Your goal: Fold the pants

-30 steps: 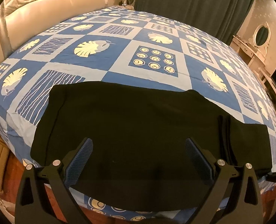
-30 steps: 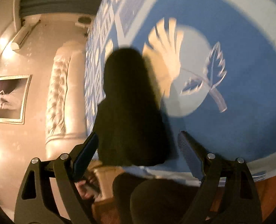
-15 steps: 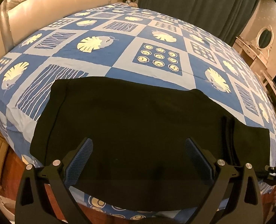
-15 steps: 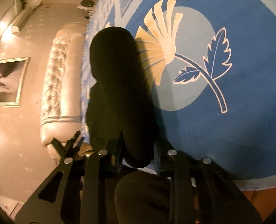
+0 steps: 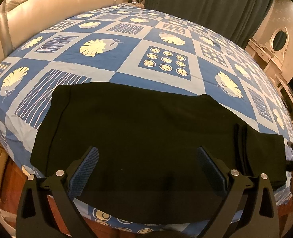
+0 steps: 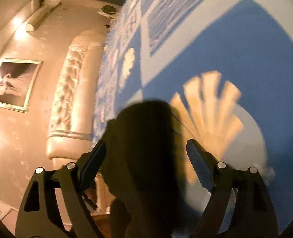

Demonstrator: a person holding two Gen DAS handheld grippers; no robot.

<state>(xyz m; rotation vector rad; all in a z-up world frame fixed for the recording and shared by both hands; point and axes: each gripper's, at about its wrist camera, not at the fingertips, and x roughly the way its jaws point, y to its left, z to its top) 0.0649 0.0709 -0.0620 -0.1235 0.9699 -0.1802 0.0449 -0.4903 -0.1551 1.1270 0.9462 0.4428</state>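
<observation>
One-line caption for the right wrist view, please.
Right gripper, jaws just reopened, open around the end of the black fabric pants lying on the blue patterned bedspread.

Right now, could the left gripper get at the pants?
Probably yes. The left gripper hangs open just above the black pants, which lie flat on the bed with nothing over them or between them and its fingers.

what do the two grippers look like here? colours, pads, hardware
Both match. The left gripper has black Y-shaped finger arms with triangular cut-outs, silver round bolts at the joints, and blue textured pads. The right gripper has the same black frame and silver bolts; its pads look ridged and dark in this blurred light. No cables or markings visible.
</observation>
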